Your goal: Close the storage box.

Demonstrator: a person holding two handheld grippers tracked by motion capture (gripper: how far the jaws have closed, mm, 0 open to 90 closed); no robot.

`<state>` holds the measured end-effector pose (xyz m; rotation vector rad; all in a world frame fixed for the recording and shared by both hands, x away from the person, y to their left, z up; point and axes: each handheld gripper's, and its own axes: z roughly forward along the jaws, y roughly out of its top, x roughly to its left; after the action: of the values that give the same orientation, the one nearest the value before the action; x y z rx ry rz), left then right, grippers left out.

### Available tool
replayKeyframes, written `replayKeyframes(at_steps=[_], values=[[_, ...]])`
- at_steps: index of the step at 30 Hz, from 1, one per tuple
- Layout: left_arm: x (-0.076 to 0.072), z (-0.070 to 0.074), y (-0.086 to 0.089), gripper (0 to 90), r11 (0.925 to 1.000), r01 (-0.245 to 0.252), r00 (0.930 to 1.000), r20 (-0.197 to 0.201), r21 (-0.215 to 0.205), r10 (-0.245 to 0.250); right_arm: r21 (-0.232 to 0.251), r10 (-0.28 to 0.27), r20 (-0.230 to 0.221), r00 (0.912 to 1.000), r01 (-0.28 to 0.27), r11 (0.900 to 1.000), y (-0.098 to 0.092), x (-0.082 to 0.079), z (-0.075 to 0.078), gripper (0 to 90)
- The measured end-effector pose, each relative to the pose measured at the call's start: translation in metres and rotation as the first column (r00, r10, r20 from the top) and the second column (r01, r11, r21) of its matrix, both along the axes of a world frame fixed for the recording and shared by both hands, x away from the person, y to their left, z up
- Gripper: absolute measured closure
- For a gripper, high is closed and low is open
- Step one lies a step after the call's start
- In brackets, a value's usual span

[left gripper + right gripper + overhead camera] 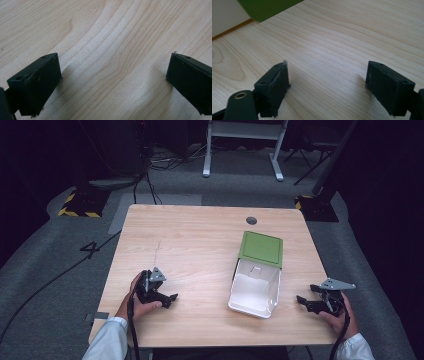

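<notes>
Box (256, 287), white with a green hinged lid (261, 248) thrown back toward the far edge, lies open on the right half of the desk (200, 250), nearer the near edge. It looks like thin plastic or card: light, likely to flex and slide on the smooth wood, so pinching a side wall or the lid's free edge seems safest. Left claw (167, 299) rests released near the near-left corner; right claw (303, 301) is released too, just beside the box.

My operator's gear: white sleeves, black grippers.
I see grey plates atop the left gripper (172, 297) and right gripper (301, 300); black cables trail, seemingly screw-holed jaws.
</notes>
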<state>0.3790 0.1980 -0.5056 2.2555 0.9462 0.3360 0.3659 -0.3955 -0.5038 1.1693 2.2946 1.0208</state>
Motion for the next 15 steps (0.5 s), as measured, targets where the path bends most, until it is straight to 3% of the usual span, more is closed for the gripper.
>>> replayKeyframes(at_steps=[11,14,15], values=[[-0.002,0.000,0.000,0.1,1.0000,-0.006,1.0000,0.000,-0.002,0.006,0.010,0.031,-0.004,0.9995,-0.031,0.999,-0.001,0.000,0.001,22.6],[-0.002,0.000,0.000,0.1,1.0000,-0.003,1.0000,-0.003,-0.004,0.003,0.029,0.051,-0.010,0.9987,-0.050,0.998,-0.003,-0.001,0.005,23.4],[-0.002,0.000,0.000,0.1,1.0000,-0.003,1.0000,-0.003,-0.004,0.003,0.076,0.069,-0.018,0.9975,-0.067,0.995,-0.004,-0.001,0.013,23.4]])
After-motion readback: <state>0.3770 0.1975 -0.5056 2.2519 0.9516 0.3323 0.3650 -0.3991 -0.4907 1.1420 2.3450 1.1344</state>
